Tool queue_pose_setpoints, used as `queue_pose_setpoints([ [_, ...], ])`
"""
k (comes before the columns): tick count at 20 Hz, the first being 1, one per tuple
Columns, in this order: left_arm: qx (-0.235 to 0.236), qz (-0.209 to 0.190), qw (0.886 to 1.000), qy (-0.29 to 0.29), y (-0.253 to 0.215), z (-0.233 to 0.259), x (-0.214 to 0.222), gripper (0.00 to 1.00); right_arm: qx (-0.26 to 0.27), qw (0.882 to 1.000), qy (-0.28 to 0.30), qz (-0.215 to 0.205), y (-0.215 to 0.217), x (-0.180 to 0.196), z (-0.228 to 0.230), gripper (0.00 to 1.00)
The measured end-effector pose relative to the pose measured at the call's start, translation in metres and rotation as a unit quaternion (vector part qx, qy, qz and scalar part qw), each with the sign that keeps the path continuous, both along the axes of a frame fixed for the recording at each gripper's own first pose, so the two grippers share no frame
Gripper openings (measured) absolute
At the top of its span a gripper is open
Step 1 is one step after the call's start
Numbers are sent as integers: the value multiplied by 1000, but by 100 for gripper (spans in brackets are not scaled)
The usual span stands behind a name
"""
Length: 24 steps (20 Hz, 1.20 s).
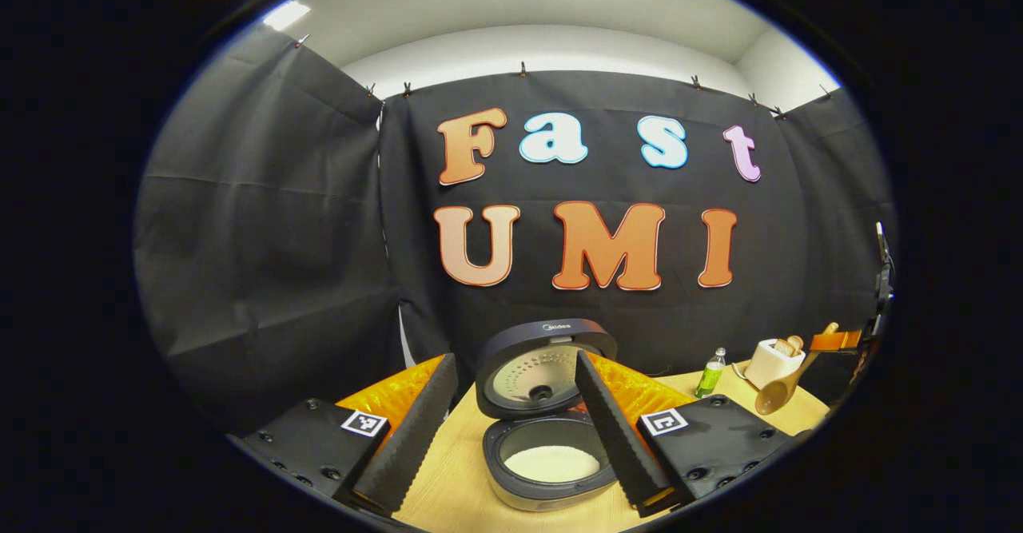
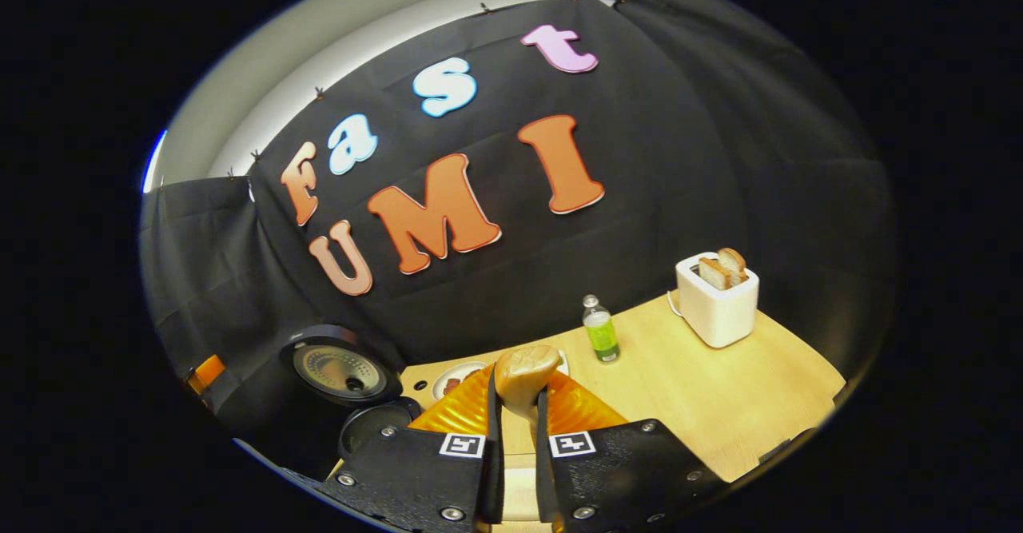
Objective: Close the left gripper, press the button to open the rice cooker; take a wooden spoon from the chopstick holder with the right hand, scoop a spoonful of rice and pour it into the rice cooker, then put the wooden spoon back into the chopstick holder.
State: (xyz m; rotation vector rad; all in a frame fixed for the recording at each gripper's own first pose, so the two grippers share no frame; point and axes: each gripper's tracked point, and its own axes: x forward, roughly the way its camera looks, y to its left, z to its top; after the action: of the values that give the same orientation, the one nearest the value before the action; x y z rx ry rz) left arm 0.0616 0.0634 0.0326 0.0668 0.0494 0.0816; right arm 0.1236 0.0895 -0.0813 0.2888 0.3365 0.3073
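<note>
Two grippers | left gripper (image 1: 511, 425) jaws wide, above open rice cooker (image 1: 551, 469) | right gripper (image 2: 518, 453) clamps wooden spoon (image 2: 523, 377), bowl seemingly empty | next: keep spoon level, handle pinched firmly.

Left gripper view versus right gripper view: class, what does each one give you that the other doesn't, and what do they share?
Left gripper view: white rice lying inside the rice cooker, framed by the open left gripper. Right gripper view: the right gripper shut on the wooden spoon close up, and a plate behind it. Shared: that cooker with its lid up, the green bottle, and the toaster on the table.
</note>
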Motion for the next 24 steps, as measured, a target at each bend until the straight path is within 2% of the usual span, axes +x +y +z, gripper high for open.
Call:
queue_pose_setpoints([
  [5, 3, 2, 1000, 1, -22, 1, 2, 97, 1, 999, 45, -24, -37, -10, -47, 15],
  [6, 6, 3, 1000, 2, -25, 0, 2, 100, 3, 998, 55, -26, -41, -12, -57, 15],
  [12, 5, 10, 1000, 14, -34, -7, -3, 100, -3, 996, 88, -20, -41, -17, -104, 15],
  [19, 7, 31, 999, 19, -23, -3, -17, 100, -12, 991, 131, -12, -40, -12, -160, 16],
  [24, 11, 43, 999, 15, -13, 4, -26, 100, -6, 990, 140, -8, -39, -16, -166, 22],
])
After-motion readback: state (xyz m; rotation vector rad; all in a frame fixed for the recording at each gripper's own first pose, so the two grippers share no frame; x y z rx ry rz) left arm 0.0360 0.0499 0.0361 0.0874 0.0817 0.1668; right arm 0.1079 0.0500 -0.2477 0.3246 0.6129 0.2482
